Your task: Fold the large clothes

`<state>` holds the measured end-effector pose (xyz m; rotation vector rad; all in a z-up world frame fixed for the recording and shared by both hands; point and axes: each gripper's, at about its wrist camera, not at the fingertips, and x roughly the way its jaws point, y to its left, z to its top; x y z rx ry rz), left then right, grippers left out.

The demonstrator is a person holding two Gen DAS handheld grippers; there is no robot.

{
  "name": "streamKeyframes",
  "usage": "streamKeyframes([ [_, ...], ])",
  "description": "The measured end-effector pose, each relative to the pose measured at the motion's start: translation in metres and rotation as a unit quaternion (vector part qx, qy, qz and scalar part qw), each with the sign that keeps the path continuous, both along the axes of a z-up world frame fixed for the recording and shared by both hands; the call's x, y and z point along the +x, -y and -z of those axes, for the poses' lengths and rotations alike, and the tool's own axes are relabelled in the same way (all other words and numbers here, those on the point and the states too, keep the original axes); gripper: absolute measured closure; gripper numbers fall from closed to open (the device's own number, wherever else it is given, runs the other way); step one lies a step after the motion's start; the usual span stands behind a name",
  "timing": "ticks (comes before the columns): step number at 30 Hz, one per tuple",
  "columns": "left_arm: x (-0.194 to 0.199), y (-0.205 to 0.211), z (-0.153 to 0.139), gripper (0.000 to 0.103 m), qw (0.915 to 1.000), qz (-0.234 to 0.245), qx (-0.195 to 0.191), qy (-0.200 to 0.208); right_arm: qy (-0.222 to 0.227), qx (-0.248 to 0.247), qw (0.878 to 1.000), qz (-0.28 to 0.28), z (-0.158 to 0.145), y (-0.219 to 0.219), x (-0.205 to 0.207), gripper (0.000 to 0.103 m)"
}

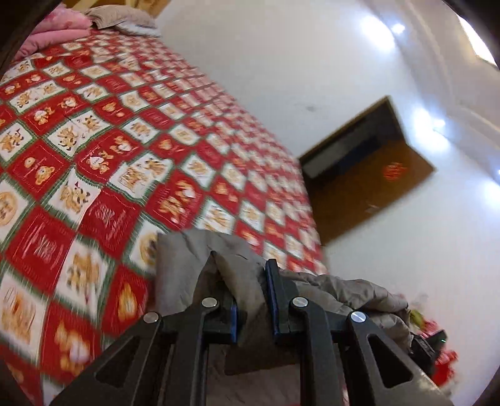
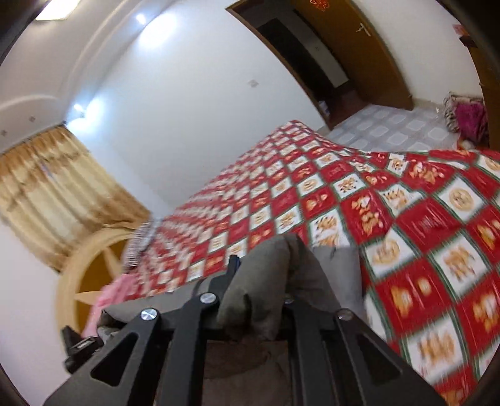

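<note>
A grey garment (image 1: 187, 268) is bunched between the black fingers of my left gripper (image 1: 247, 281), which is shut on a thick fold of it. More of the cloth trails off to the right and hangs below the fingers. In the right wrist view my right gripper (image 2: 265, 262) is shut on another bunch of the same grey garment (image 2: 272, 274), which covers its right finger. Both grippers are raised above a bed with a red and white checked cover (image 1: 125, 140), also seen as the checked cover (image 2: 406, 218). The picture is smeared by motion.
Pink bedding (image 1: 59, 28) and a grey pillow (image 1: 122, 17) lie at the bed's head. A wooden door (image 1: 368, 175) stands open in the white wall. A round wooden headboard (image 2: 90, 274), tan curtains (image 2: 56, 181) and a tiled floor (image 2: 397, 125) with a pink bag (image 2: 468, 115) show around the bed.
</note>
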<state>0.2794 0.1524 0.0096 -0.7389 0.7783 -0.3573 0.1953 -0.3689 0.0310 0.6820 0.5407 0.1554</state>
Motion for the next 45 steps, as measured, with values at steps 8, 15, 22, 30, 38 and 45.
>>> streamKeyframes([
  [8,0.091,0.033,0.076,0.088,0.9914,-0.032,0.088,-0.092,-0.094,-0.068,0.992,0.045,0.093,-0.013,0.106,0.085],
  [15,0.112,0.022,0.129,0.086,0.9884,0.006,0.003,-0.152,-0.151,-0.014,0.987,0.048,0.155,0.004,0.123,0.075],
  [22,0.112,-0.054,0.079,0.045,0.9922,0.018,-0.079,-0.095,-0.095,0.063,0.993,0.032,0.12,0.036,0.086,0.008],
  [30,0.08,-0.046,-0.005,0.014,0.9947,-0.054,0.085,0.019,0.02,-0.135,0.99,0.027,0.009,-0.001,0.035,0.03],
  [38,0.106,0.16,0.031,0.014,0.9661,0.114,0.23,0.023,-0.042,-0.321,0.93,-0.175,0.053,-0.173,0.119,0.081],
  [45,0.12,0.191,0.09,0.013,0.9475,0.098,0.304,0.014,-0.087,-0.311,0.929,-0.178,0.133,-0.176,0.149,0.086],
])
